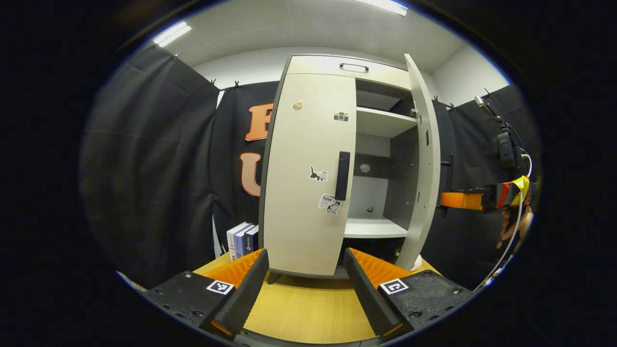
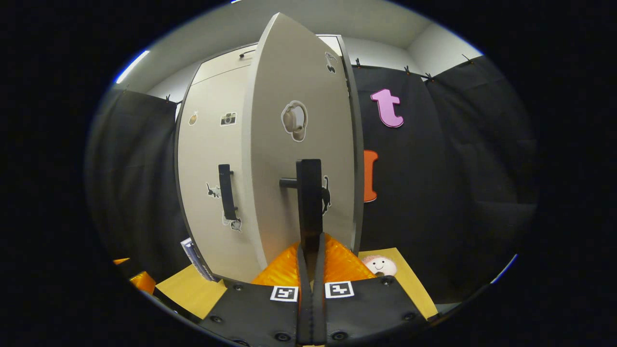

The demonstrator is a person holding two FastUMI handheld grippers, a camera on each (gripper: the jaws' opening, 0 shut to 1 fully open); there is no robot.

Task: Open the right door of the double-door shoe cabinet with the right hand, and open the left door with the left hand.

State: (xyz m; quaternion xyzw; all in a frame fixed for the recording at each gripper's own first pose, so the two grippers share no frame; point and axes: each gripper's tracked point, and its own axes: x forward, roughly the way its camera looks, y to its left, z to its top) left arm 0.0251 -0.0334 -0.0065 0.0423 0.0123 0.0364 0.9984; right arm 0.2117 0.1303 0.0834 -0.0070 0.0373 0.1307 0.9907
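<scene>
Already the right tool (image 2: 309,258) is pinched on the black bar handle (image 2: 309,202) of the beige right cabinet door (image 2: 294,144), which stands swung wide. Next, the spread left tool (image 1: 303,279), hovering over the wooden counter (image 1: 308,308), should rise squarely onto the closed left door's (image 1: 303,193) black handle (image 1: 342,176), then pull along the hinge's arc.

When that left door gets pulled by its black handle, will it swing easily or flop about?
Probably it swings stiffly as one flat panel: the left door looks like rigid board, like the right door already standing open. The black handle is a solid bar standing off the door, so the open left gripper should get a firm hold. The tall cabinet might rock slightly.
</scene>
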